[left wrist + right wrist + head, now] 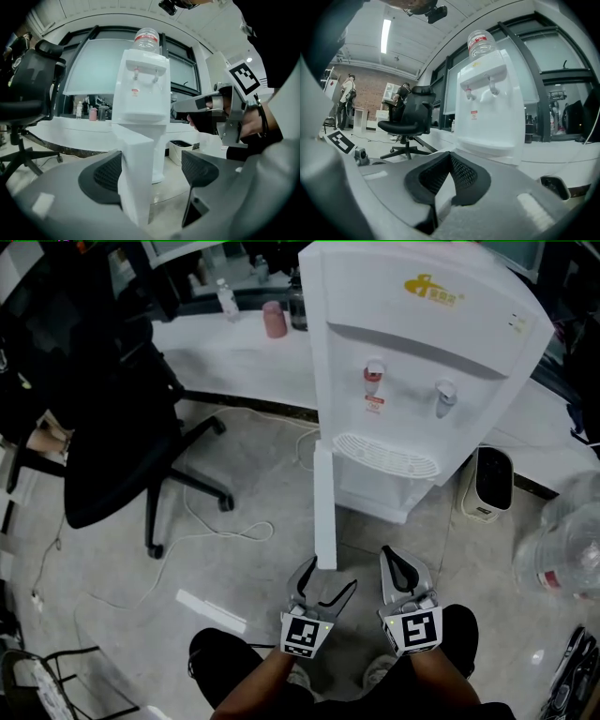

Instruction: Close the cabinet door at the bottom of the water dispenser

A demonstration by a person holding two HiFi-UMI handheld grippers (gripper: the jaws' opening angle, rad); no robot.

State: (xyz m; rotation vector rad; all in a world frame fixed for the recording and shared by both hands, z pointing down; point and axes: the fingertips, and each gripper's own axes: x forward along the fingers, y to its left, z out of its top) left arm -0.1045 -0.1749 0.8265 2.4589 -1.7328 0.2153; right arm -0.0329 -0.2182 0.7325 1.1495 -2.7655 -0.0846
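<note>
Fingers (302, 582) of the left gripper (330, 576) are spread in the head view, and the free edge of the open cabinet door (324, 507) sits just inside them by the left finger. This door swings out from the bottom of the white water dispenser (412, 381), edge-on toward the person, above the grey floor (234, 559). Beside it, the right gripper (394, 563) has its fingers pressed together, holding nothing, apart from the door. A black office chair (103, 427) stands well to the left.

From the left gripper view, the two pads (108, 176) stand wide apart with the door (138, 183) between them, close against the left pad and clear of the right one. Behind it rises the dispenser (140, 93) with a bottle (146, 37) on top. The right gripper (180, 105) shows at the right, tips together.

Looking through the right gripper view, the pads (464, 176) meet at their tips with nothing pinched, pointing toward the dispenser (492, 112); the chair (410, 117) is at its left.
</note>
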